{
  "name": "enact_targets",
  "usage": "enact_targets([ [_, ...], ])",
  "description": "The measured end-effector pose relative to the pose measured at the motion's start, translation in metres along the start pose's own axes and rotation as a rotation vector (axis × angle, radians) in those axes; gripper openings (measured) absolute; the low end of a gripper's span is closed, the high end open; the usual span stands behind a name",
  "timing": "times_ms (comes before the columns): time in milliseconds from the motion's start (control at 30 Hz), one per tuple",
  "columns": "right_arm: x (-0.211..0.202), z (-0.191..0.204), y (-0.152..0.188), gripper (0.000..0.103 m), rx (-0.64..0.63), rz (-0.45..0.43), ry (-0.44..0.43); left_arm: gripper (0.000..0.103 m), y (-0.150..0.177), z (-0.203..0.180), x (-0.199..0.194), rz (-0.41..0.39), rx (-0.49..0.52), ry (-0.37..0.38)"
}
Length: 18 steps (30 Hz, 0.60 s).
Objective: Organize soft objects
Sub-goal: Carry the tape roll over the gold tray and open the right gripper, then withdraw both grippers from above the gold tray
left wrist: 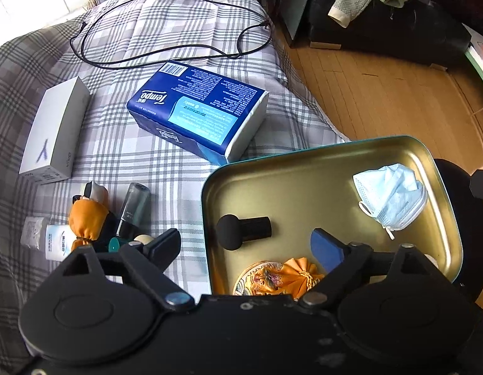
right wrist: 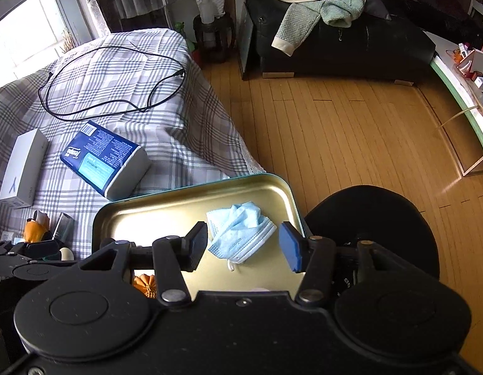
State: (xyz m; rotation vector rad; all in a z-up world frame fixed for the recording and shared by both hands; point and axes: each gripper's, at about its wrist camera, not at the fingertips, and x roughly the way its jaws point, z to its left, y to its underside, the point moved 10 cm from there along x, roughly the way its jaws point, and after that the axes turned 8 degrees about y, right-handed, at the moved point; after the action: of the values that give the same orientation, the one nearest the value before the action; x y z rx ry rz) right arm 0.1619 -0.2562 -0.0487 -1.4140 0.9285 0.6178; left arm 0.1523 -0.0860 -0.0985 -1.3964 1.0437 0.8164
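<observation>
A gold metal tray (left wrist: pixel 304 168) with a teal rim sits at the bed's edge and also shows in the right wrist view (right wrist: pixel 166 206). In it lie a crumpled blue face mask (left wrist: pixel 390 195), a black knobbed handle (left wrist: pixel 243 226) and an orange embroidered pouch (left wrist: pixel 279 276). My left gripper (left wrist: pixel 246 248) is open and empty, straddling the tray's left rim. My right gripper (right wrist: pixel 243 245) is open above the tray, with the mask (right wrist: pixel 241 232) lying between its fingers, untouched. An orange cloth sachet (left wrist: pixel 85 218) lies on the bed left of the tray.
On the plaid bedspread (left wrist: pixel 141 162) lie a blue Tempo tissue pack (left wrist: pixel 199 109), a white box (left wrist: pixel 55 129), a looped black cable (left wrist: pixel 166 28), a dark bottle (left wrist: pixel 133 209) and a small white tube (left wrist: pixel 57 243). Wooden floor (right wrist: pixel 351 131) and a black stool (right wrist: pixel 376 218) lie to the right.
</observation>
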Motion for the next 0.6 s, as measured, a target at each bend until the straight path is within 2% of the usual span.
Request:
enact_targets([
  [267,-0.008,0.002,-0.008,0.051,0.049,-0.020,-0.033,0.093,0.006,0.000,0.004,0.026,0.001,-0.028],
  [600,-0.005,-0.005,-0.006,0.052,0.037,-0.009,0.003,0.096,0.013,-0.013,-0.003,0.029,0.026,-0.046],
])
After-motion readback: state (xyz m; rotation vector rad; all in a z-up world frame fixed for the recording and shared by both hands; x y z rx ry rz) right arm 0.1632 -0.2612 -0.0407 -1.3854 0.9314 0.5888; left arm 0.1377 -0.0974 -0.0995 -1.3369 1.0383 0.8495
